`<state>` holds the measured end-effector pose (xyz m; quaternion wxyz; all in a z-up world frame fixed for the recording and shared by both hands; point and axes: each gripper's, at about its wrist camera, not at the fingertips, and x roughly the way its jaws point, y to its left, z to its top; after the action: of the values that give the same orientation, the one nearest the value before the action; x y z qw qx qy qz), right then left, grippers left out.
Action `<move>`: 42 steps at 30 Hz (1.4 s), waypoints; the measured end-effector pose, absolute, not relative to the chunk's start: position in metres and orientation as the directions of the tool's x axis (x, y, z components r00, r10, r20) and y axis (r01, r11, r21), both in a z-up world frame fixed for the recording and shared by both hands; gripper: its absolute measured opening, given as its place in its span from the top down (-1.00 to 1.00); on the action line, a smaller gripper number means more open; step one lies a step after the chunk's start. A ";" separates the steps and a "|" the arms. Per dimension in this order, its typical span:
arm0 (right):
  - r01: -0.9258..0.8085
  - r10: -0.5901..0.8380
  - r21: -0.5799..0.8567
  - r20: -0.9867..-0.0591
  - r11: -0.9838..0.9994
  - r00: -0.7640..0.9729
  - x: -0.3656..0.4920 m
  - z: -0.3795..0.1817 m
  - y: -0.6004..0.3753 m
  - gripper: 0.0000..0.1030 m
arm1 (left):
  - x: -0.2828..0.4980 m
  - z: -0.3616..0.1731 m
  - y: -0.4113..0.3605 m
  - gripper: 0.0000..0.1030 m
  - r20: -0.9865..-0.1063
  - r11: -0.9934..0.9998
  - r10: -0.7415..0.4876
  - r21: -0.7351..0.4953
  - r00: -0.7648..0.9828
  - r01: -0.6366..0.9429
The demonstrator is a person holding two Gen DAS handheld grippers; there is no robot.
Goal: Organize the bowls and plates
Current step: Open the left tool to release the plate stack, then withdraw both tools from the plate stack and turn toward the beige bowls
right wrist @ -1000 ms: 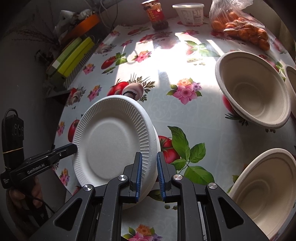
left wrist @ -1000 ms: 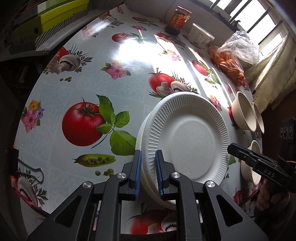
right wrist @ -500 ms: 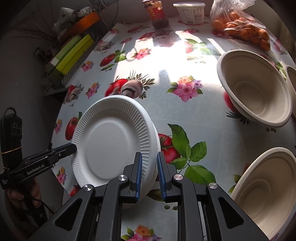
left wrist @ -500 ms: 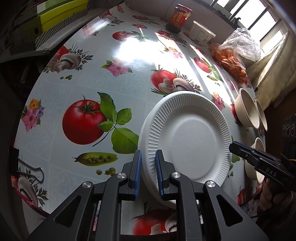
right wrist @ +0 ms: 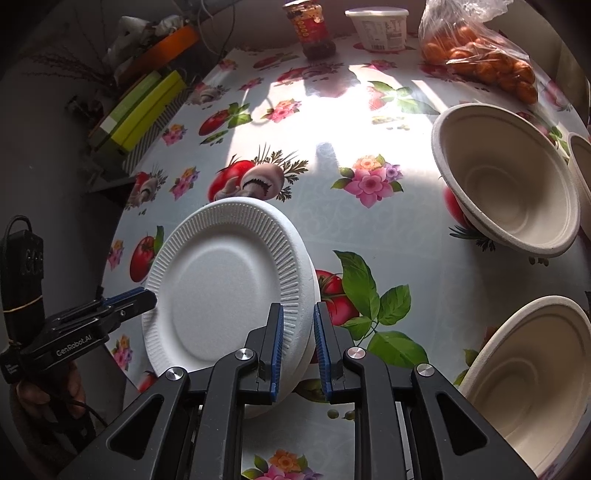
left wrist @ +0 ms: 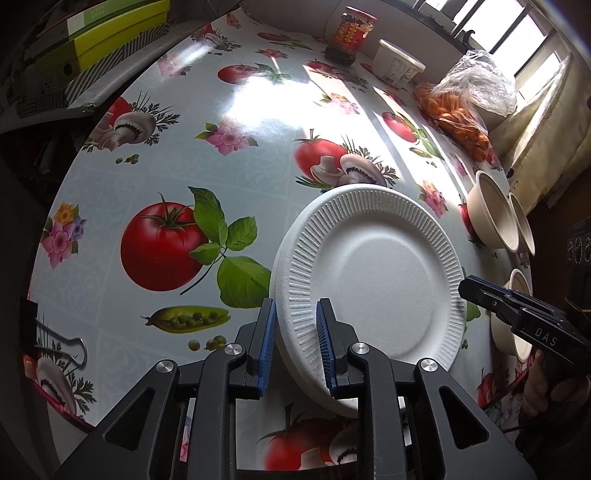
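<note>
At the far left, boxes (right wrist: pixel 147 107) are stacked off the table (left wrist: pixel 236 177), so no room is taken there. The left gripper (left wrist: pixel 295 343) is set narrow, its pads pinched on the left rim of the plates (left wrist: pixel 376 280). These are two white foam plates stacked near the table's near edge. The right gripper (right wrist: pixel 298 347) is likewise closed narrow on the opposite rim. The stack is probably held from both sides so that the light foam is kept level and aligned. Open cloth is left beyond the plates toward the far middle. To the right, three bowls (right wrist: pixel 509 192) are set apart and unstacked near the right edge, so little room is left there. A jar (right wrist: pixel 312 29), tub (right wrist: pixel 376 26) and bag (right wrist: pixel 480 55) are ranged along the far edge.
</note>
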<state>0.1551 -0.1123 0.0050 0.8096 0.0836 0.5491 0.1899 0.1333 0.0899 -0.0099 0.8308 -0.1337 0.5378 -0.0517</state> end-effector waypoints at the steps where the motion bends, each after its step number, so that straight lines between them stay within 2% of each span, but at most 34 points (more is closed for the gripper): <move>1: -0.215 0.398 0.343 -0.858 0.915 0.326 0.155 0.005 -0.112 0.67 | 0.133 -0.010 0.090 0.51 -0.879 0.958 -0.230 -0.279 0.417 -0.059; 5: -0.210 0.394 0.341 -0.859 0.916 0.327 0.153 0.005 -0.111 0.64 | 0.133 -0.009 0.091 0.46 -0.878 0.959 -0.226 -0.276 0.422 -0.060; 8: -0.209 0.396 0.342 -0.856 0.916 0.332 0.153 0.005 -0.112 0.53 | 0.132 -0.007 0.092 0.32 -0.876 0.960 -0.224 -0.275 0.428 -0.060; 15: -0.201 0.405 0.354 -0.843 0.913 0.354 0.151 0.011 -0.118 0.33 | 0.131 -0.004 0.091 0.31 -0.870 0.958 -0.228 -0.280 0.436 -0.059; 30: -0.181 0.418 0.377 -0.832 0.908 0.365 0.143 0.009 -0.128 0.23 | 0.128 0.000 0.088 0.30 -0.865 0.957 -0.232 -0.285 0.445 -0.056; 42: -0.176 0.437 0.401 -0.838 0.899 0.326 0.143 -0.005 -0.113 0.22 | 0.122 0.002 0.096 0.30 -0.855 0.951 -0.236 -0.300 0.462 -0.070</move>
<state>0.1429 -0.1131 -0.0047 0.8055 0.1190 0.5483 0.1905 0.1221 0.0964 0.0018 0.8420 -0.1481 0.5164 -0.0491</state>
